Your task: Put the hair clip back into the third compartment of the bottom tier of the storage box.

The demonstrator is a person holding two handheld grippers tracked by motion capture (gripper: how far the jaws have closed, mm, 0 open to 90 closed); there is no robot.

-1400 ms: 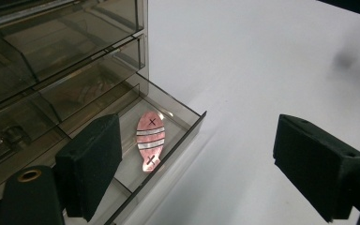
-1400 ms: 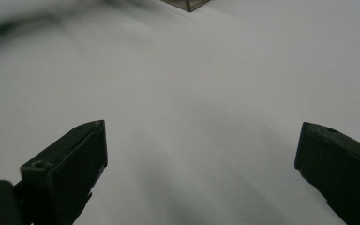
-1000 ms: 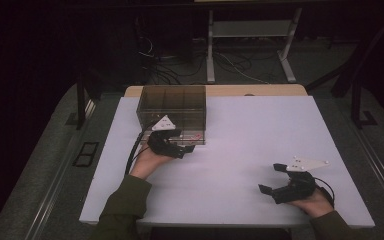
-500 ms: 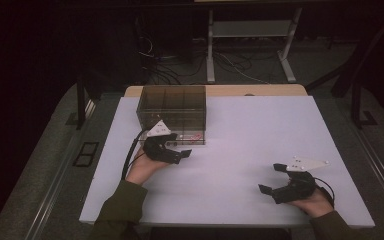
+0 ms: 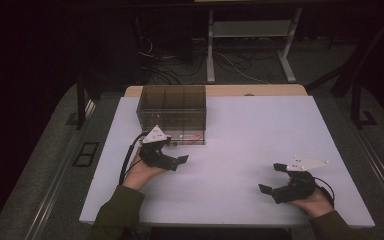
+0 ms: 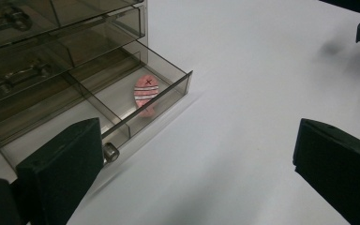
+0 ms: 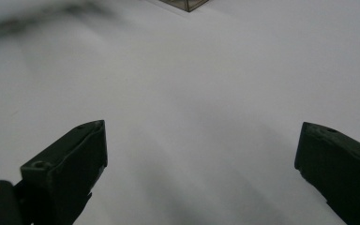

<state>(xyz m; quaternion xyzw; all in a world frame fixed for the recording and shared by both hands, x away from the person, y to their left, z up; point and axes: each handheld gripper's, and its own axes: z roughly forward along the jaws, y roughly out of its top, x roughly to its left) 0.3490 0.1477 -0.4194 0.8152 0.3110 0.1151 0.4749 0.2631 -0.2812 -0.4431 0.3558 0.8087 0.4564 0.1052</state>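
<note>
Left claw (image 5: pixel 177 151) has just been opened wide, nothing gripped, near the pulled-out drawer (image 6: pixel 136 101) where a pink fish (image 6: pixel 146 93) is seen. Right claw (image 5: pixel 272 177) is released too.

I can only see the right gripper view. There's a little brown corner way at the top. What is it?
Observer: A smoky see-through drawer box.
Operator: Ooh, is anything inside?
Observer: Yes, a pink striped fish toy lies in the open drawer.
Operator: Where's the other tool?
Observer: The left tool is just in front of that drawer. Its jaws have just been opening, and nothing is between them.
</note>
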